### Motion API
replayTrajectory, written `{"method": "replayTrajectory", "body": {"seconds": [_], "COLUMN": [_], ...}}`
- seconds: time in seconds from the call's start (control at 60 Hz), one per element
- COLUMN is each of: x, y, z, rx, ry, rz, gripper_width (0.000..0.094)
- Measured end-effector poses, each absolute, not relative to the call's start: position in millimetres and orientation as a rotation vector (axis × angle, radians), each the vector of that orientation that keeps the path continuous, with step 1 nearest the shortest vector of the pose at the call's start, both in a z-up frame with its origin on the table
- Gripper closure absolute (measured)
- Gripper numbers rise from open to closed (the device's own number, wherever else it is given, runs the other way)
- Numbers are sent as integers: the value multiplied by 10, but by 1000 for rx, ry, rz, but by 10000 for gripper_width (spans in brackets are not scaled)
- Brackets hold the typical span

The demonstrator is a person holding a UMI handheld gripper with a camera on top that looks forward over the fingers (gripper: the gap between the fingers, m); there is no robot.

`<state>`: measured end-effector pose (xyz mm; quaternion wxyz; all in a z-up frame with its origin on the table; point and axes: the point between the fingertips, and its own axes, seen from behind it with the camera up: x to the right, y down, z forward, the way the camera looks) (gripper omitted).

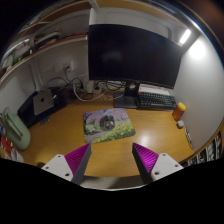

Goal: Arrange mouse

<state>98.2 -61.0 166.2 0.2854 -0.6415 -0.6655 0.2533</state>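
A picture-printed mouse pad [110, 126] lies on the wooden desk [150, 128], in front of the monitor. A small dark mouse [102, 123] sits on the left part of the pad. My gripper [112, 160] is open and empty, raised above the desk's near edge. Its purple pads [78, 157] stand wide apart. The pad and mouse lie well beyond the fingertips, slightly left of the middle.
A large dark monitor [132, 52] stands at the back with a black keyboard [155, 98] below it to the right. An orange bottle [180, 112] stands at the desk's right edge. A black box [42, 103] and a green object [14, 130] are at the left.
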Motion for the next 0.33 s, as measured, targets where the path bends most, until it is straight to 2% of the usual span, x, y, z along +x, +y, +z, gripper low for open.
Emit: {"method": "replayTrajectory", "body": {"seconds": [0.333], "x": [1110], "y": [-518], "z": [1671], "rx": [-1738], "ry": [-1731], "rz": [665], "gripper_width": [90]}}
